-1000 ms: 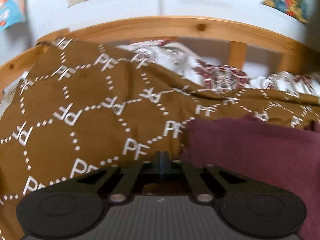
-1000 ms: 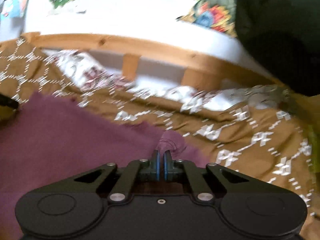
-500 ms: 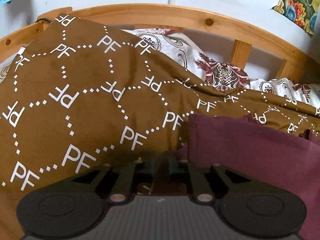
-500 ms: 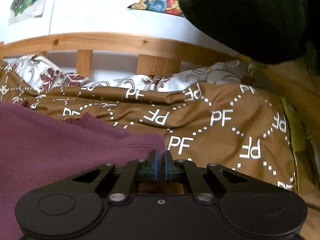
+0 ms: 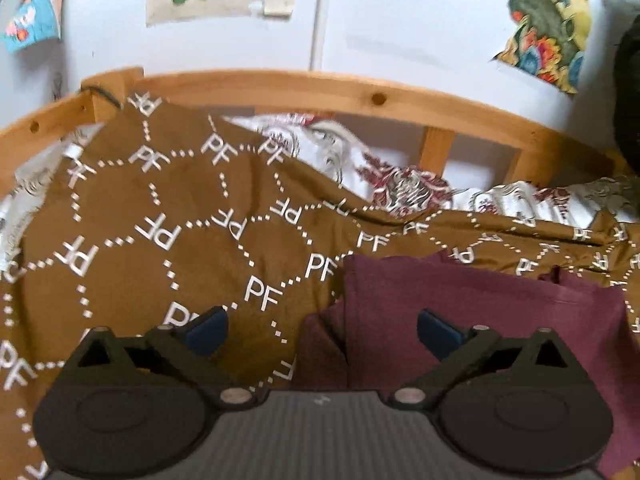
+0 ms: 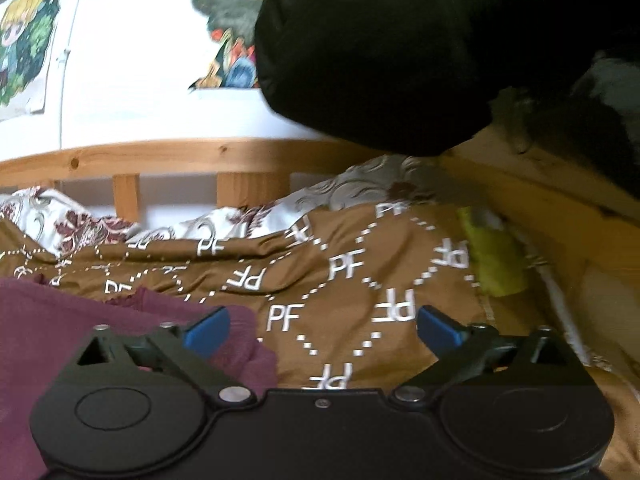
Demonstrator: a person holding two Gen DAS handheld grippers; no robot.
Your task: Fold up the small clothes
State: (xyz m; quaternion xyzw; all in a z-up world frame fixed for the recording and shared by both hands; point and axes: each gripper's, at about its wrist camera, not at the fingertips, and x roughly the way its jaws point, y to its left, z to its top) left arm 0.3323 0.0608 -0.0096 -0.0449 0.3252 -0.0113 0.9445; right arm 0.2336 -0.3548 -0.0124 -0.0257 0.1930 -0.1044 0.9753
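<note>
Where pinched before, both claws agape

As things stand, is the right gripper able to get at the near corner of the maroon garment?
Probably yes. The right gripper has just opened, jaws empty, and the maroon garment lies uncovered just beside its left jaw.

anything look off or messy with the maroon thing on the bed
The maroon garment lies folded on the brown blanket, but its far edge is uneven, with a small flap poking up. Nothing looks torn or spilled.
</note>
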